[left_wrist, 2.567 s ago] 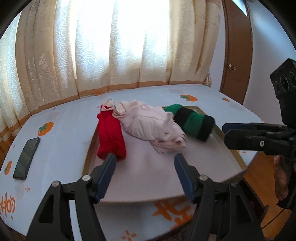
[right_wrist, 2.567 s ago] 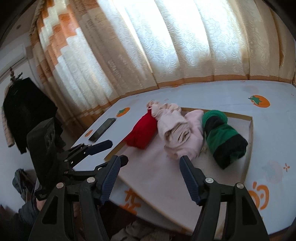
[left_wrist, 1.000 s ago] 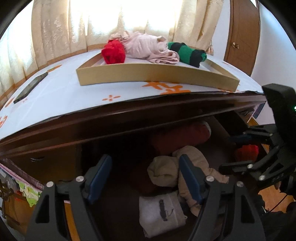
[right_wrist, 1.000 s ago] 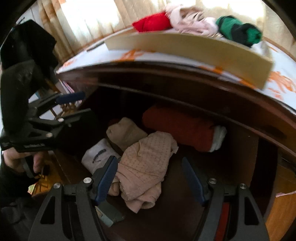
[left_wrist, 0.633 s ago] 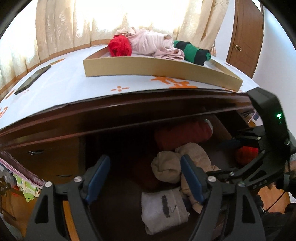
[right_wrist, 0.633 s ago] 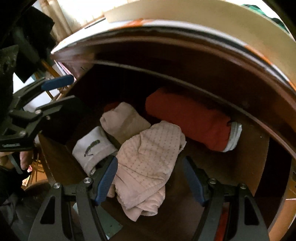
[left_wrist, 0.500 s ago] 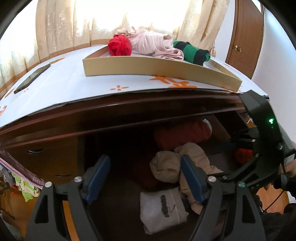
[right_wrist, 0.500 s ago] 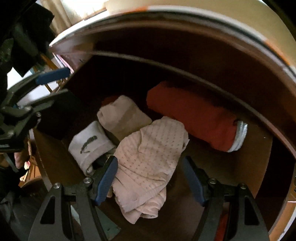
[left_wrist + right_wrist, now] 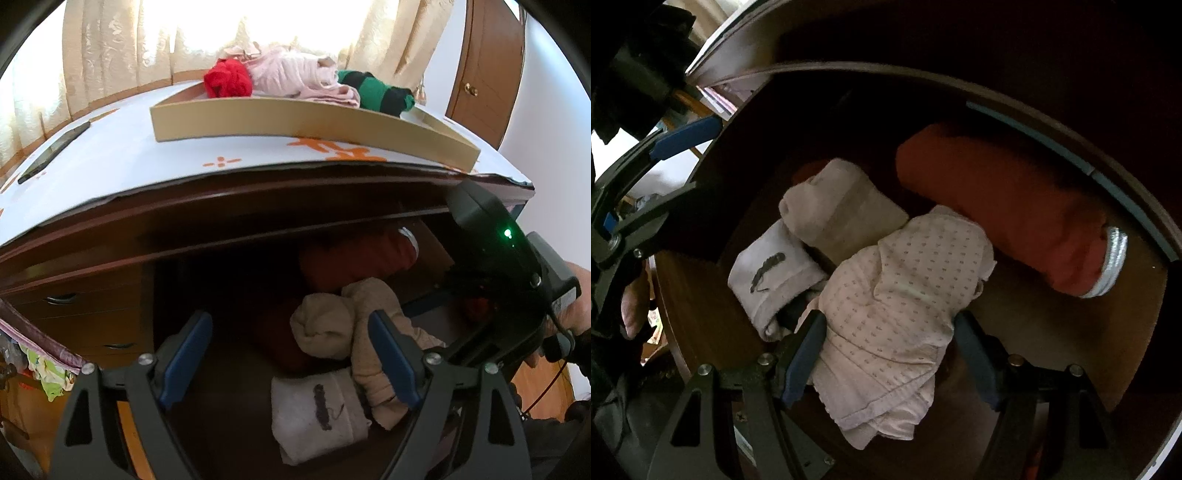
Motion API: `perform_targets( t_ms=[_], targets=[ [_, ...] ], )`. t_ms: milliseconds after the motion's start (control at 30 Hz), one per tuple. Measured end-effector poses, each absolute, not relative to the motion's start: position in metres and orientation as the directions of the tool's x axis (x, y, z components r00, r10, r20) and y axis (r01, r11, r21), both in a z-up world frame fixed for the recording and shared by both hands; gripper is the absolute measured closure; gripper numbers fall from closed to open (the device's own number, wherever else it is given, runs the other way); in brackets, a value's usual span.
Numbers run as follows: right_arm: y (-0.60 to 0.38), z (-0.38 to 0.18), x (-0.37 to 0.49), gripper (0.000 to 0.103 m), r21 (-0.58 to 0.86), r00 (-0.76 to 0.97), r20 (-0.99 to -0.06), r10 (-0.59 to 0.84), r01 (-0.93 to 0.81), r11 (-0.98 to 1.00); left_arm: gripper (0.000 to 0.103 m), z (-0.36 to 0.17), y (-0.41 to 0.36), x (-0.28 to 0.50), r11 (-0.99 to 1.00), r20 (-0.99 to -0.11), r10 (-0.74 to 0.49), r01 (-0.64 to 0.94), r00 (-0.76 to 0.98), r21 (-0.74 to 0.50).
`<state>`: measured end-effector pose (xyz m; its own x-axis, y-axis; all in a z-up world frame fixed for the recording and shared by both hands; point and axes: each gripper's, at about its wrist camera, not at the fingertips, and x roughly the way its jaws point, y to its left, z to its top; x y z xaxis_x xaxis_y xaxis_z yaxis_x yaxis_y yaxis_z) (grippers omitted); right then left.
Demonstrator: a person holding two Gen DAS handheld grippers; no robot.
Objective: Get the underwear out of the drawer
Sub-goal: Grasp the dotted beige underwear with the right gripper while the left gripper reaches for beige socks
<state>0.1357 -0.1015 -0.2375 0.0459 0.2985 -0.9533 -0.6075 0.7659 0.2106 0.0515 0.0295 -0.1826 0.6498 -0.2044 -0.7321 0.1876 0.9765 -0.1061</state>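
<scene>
A: Status of each tool?

B: The left tool (image 9: 290,356) is hanging spread over the open drawer (image 9: 1126,343), pinching nothing; its jaws have just been opening further. The right tool (image 9: 888,345) is reaching into the drawer near its front edge, jaws spread, straddling the dotted pink underwear (image 9: 897,310). The left pad is lying against the fabric; a squeeze is not showing, so nothing is being held.

A: Risks from here?

B: Closing now is likely catching only the top fold, so the garment may be slipping out on the lift. The left finger is also sitting just beside the white roll (image 9: 772,273), which may be getting pinched together with the underwear. A steep lift may be striking the table edge (image 9: 258,173) above.

A: Count, left to right?

B: In the drawer: one white roll at the front left, one beige roll (image 9: 838,206) behind it, one dotted underwear at the front centre, one red-brown roll (image 9: 1004,206) along the back right. On the table: one tray (image 9: 295,122) carrying three garments.
</scene>
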Motion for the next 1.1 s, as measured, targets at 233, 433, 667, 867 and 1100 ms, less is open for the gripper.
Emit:
perform_targets(
  t_ms=[233,433,667,867,1100],
  targets=[
    [-0.095,-0.244,0.136,0.034,0.248,-0.009,-0.951,0.309,-0.617,0.747,0.015,-0.185,0.025,0.055,0.974,-0.743,-0.21,0.199,0.636,-0.105],
    [-0.099,-0.24,0.127,0.058,0.271,-0.002,-0.936,0.352,-0.643,0.716,0.015,-0.185,0.023,0.056,0.973,-0.747,-0.214,0.201,0.629,-0.109],
    [-0.134,-0.227,0.117,0.067,0.29,0.049,-0.908,0.415,-0.641,0.711,0.015,-0.185,0.013,0.06,0.967,-0.765,-0.22,0.239,0.606,-0.088],
    [-0.162,-0.218,0.118,0.069,0.298,0.106,-0.889,0.445,-0.604,0.739,0.017,-0.186,-0.014,0.065,0.947,-0.796,-0.214,0.321,0.567,-0.026],
    [-0.171,-0.215,0.12,0.069,0.301,0.142,-0.877,0.458,-0.58,0.757,0.019,-0.195,-0.035,0.079,0.931,-0.837,-0.197,0.366,0.51,0.004]
  ],
)
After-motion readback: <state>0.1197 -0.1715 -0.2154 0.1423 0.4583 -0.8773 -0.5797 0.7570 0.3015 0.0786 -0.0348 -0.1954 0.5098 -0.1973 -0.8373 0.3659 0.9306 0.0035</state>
